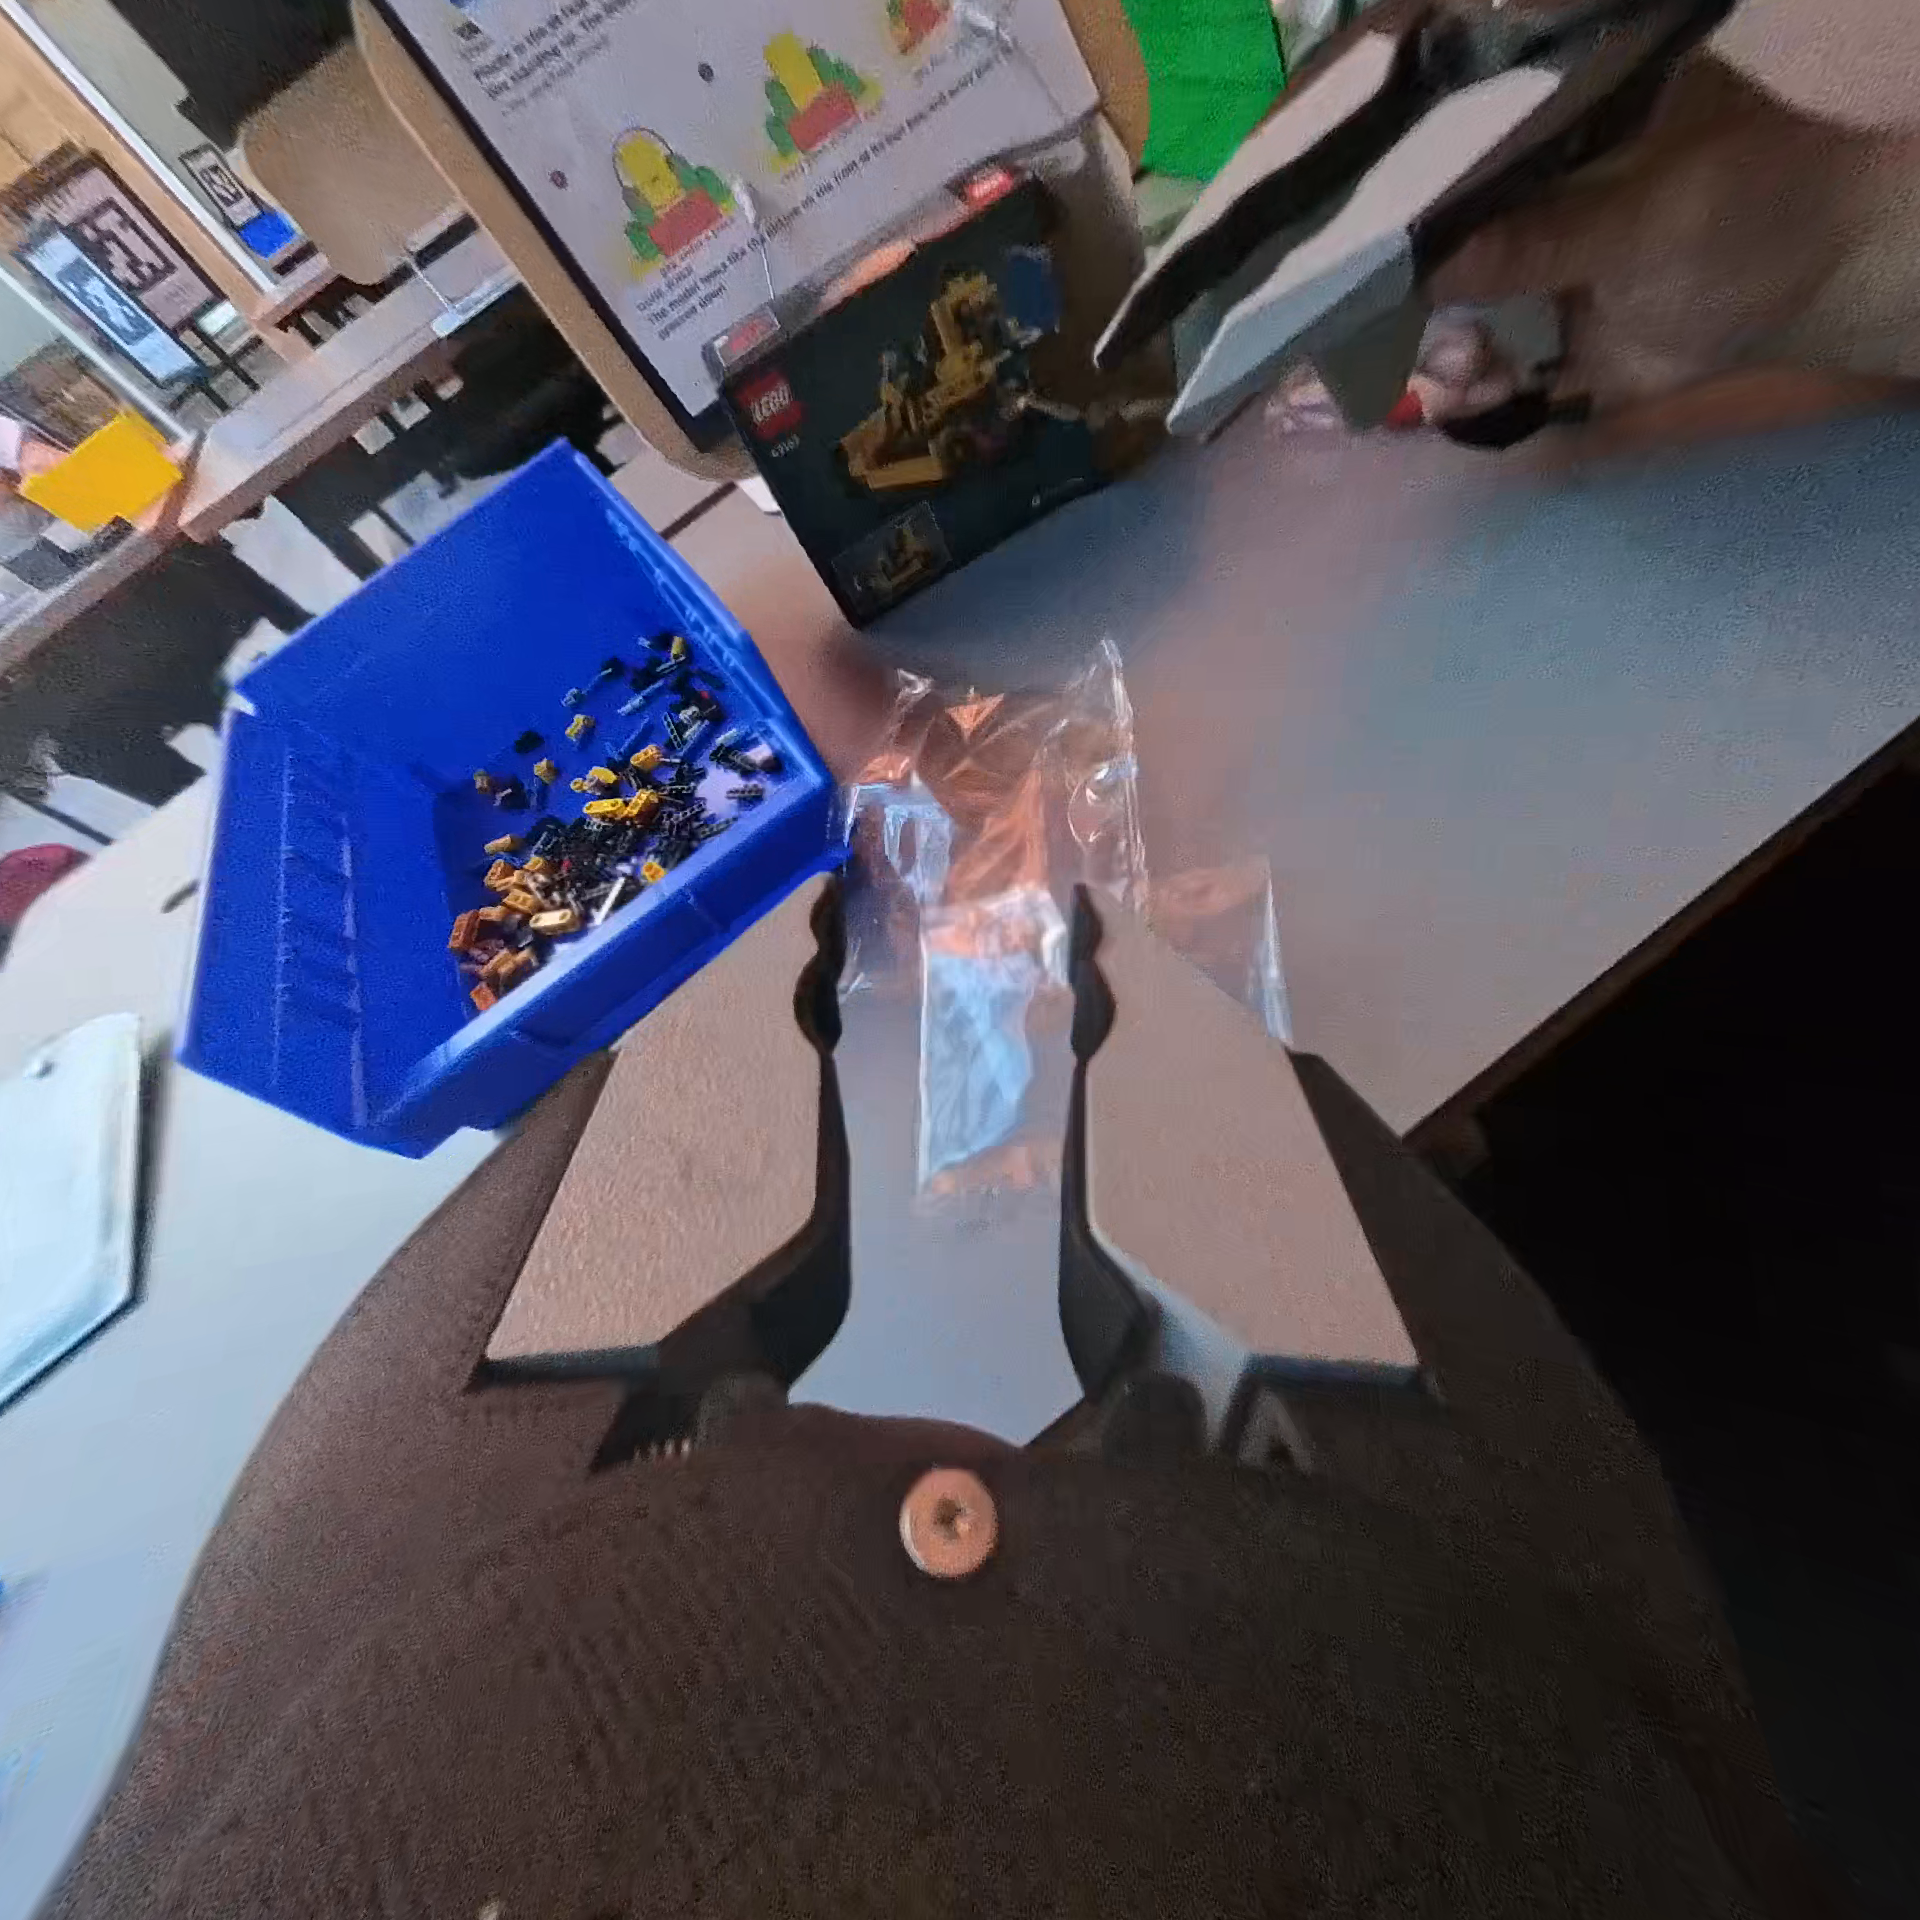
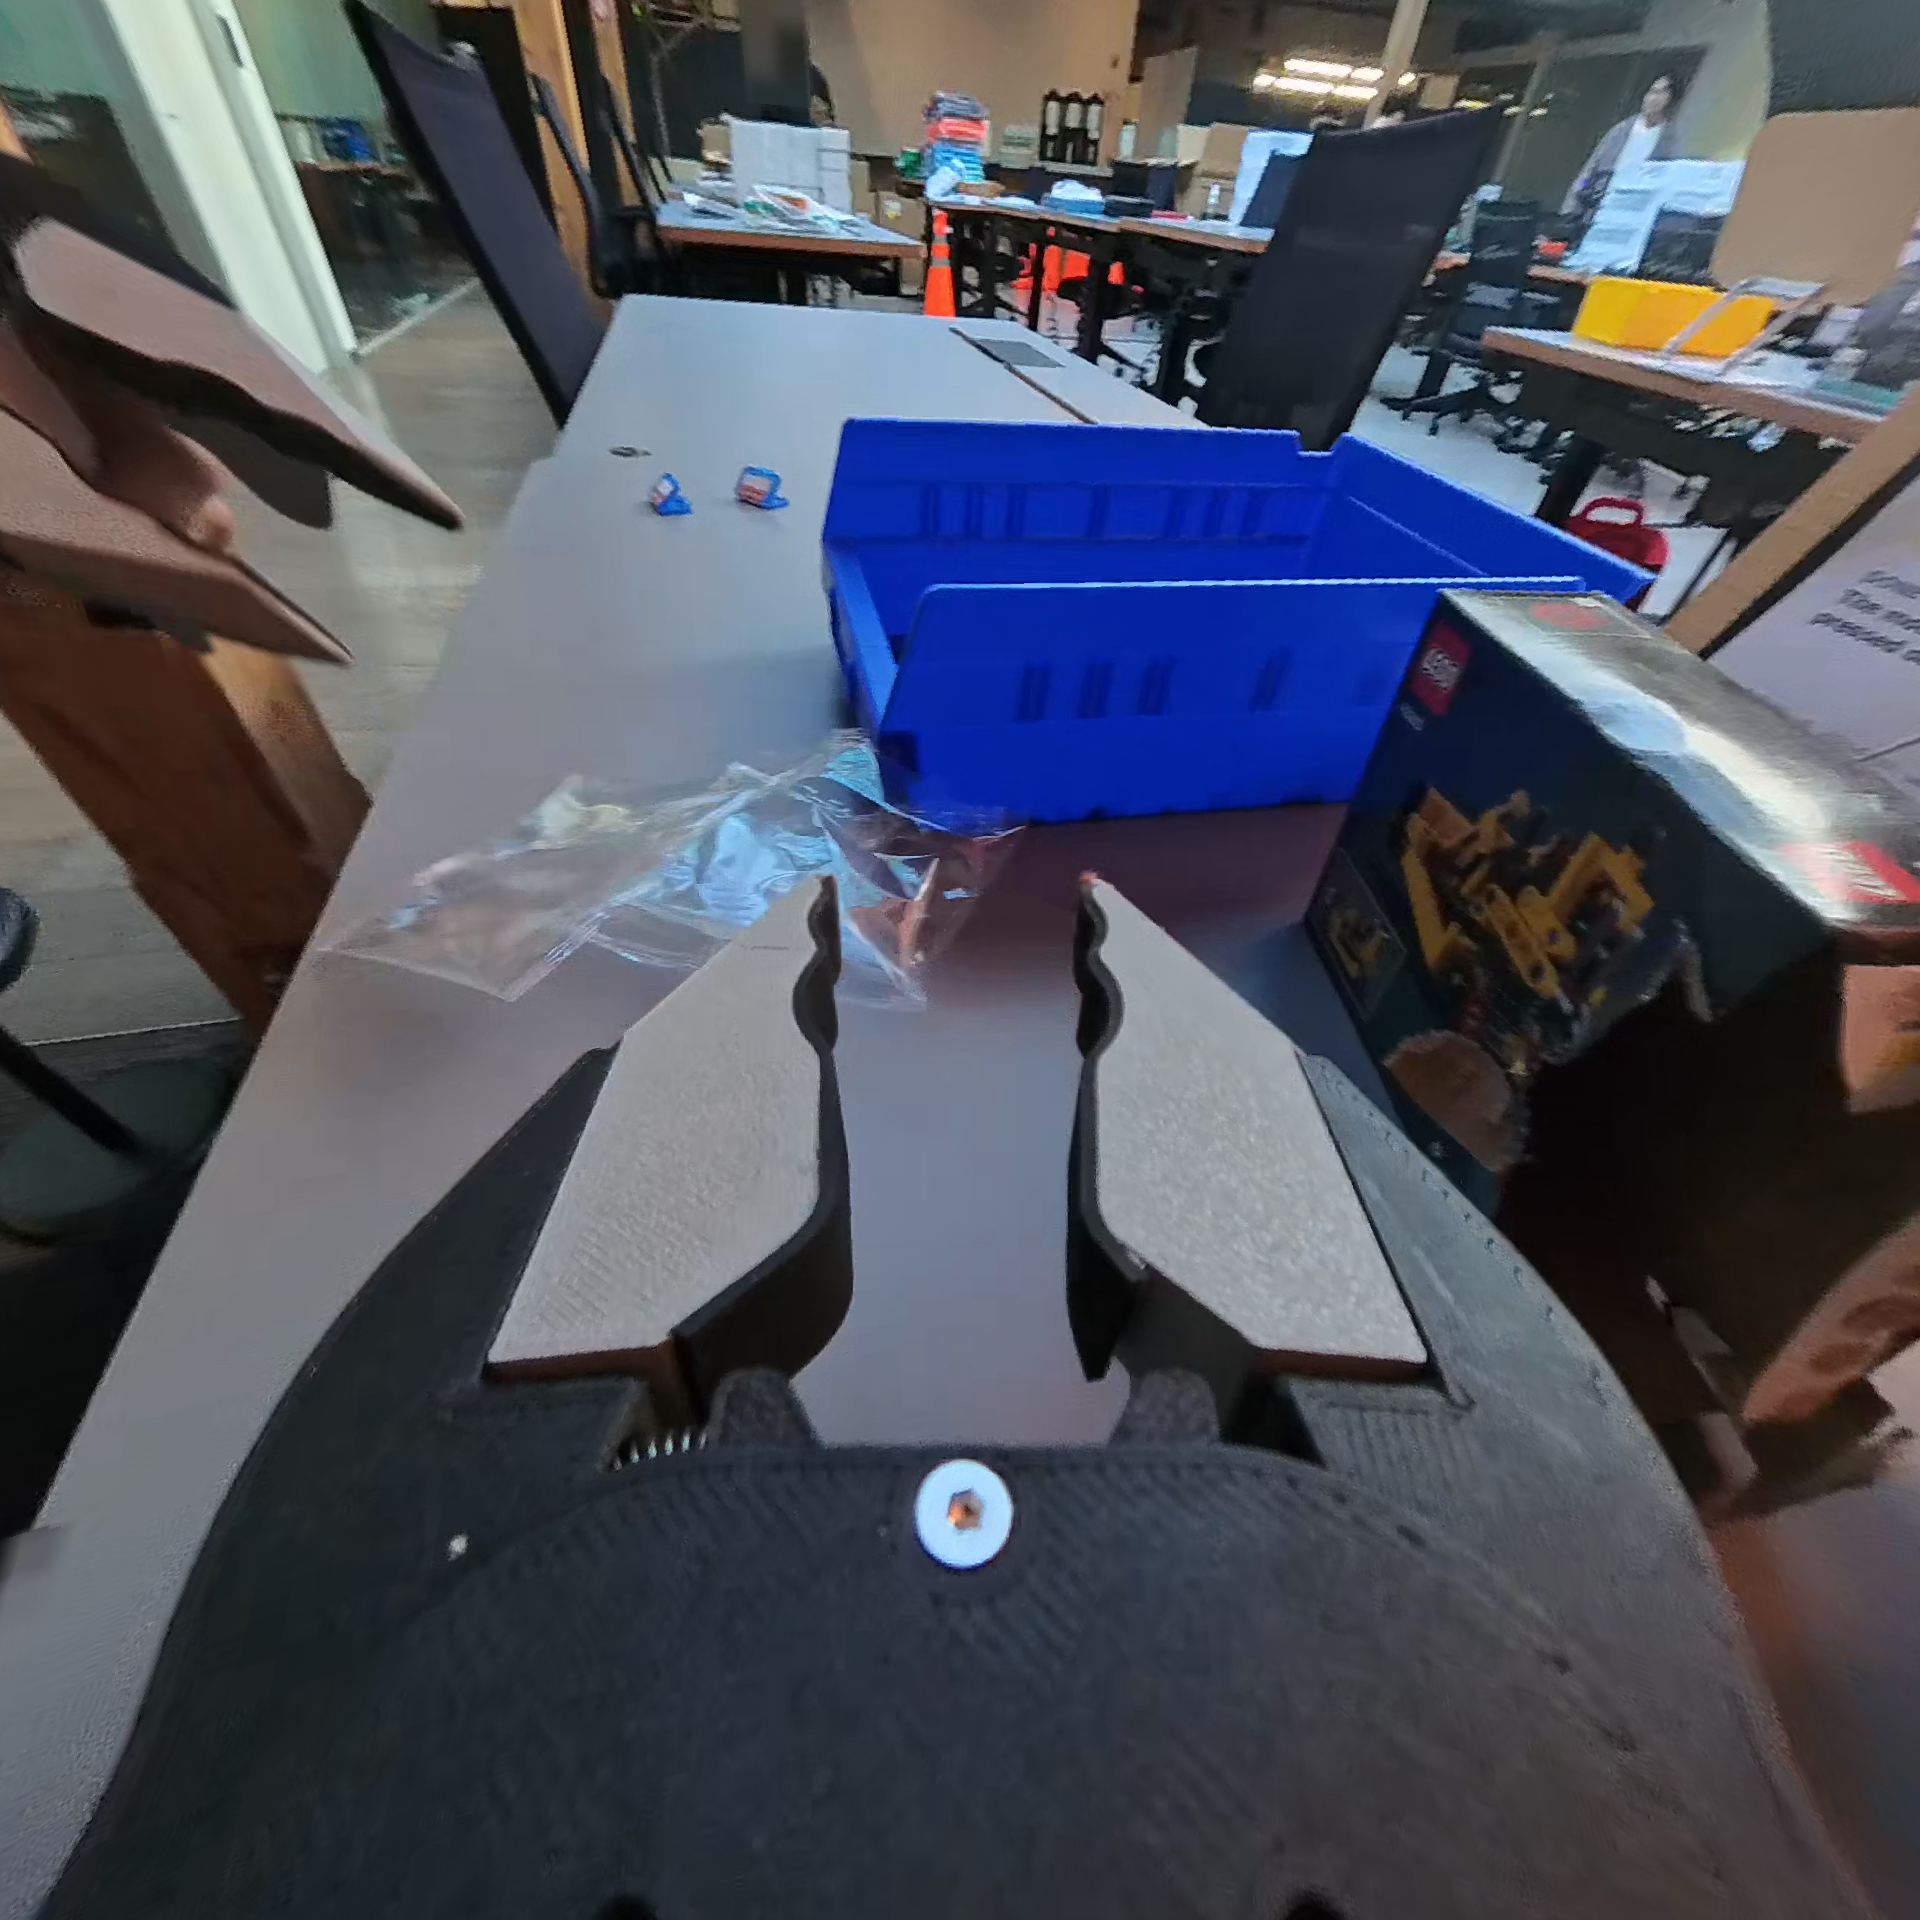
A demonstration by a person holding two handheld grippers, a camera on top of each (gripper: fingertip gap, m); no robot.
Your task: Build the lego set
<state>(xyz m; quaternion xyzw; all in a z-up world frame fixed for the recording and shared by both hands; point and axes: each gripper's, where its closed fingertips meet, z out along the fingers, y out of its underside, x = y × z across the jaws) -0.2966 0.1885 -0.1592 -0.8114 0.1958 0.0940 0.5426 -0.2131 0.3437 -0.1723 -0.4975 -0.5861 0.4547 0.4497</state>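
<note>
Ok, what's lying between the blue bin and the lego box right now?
In the left wrist view, clear plastic bags lie on the table beside the blue bin, toward the lego box. The rest of that stretch is bare tabletop.

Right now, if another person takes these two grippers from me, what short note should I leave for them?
Left gripper: open, empty, above the clear bags.
Right gripper: open, empty, over the table.
Loose pieces lie in the blue bin; the set box stands beside it.
Done: pieces emptied into the bin.
Left: all building; nothing assembled is visible.
</note>
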